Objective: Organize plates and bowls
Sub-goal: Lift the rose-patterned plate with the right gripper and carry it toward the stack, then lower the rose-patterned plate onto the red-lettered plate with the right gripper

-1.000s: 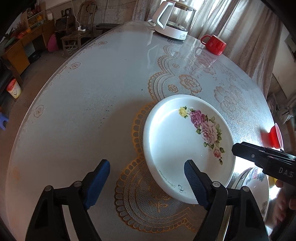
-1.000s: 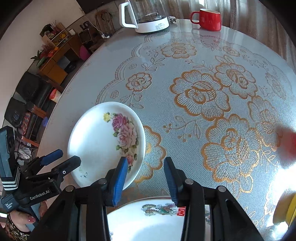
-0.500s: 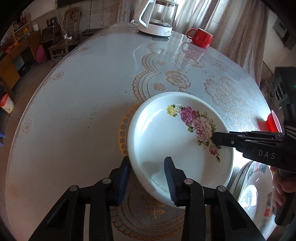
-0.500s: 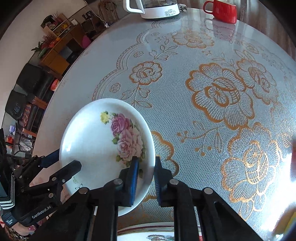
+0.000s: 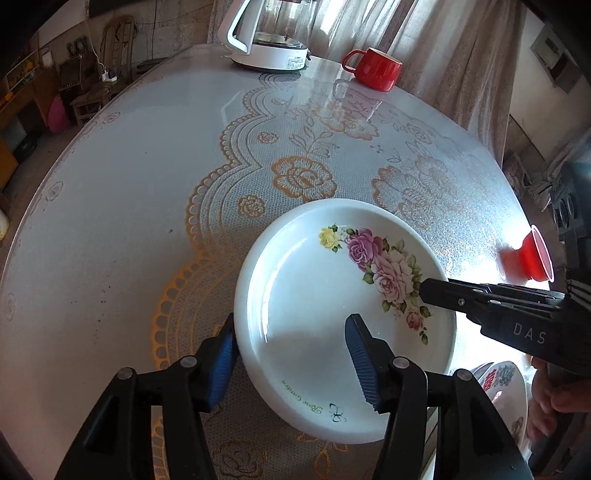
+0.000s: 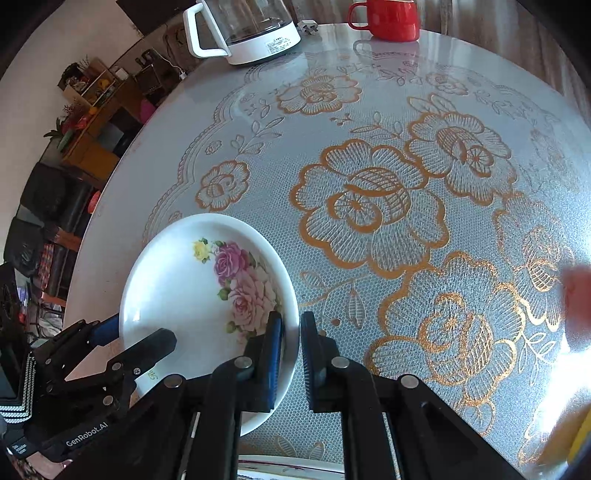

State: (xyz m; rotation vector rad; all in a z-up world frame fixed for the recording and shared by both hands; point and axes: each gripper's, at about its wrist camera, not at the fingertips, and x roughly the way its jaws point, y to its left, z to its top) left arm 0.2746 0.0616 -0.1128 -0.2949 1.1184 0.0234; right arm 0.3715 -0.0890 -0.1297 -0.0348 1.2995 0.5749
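white plate (image 5: 317, 295) rim pinched by right gripper (image 6: 291, 354); left gripper (image 5: 291, 358) straddles near edge.

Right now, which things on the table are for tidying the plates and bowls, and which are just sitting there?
For the job:
- rose plate, with the left gripper and the right gripper at its rim
- patterned bowl beside it

Just sitting there:
- glass kettle
- red mug
- small red cup

Both views ride close above the round table (image 5: 110, 192), looking forward and down along their own fingers. The left wrist view faces from the rose plate's (image 5: 332, 295) near-left rim, the right from its right rim; both share the plate (image 6: 192, 295), kettle (image 5: 266, 40) and red mug (image 6: 388, 18).
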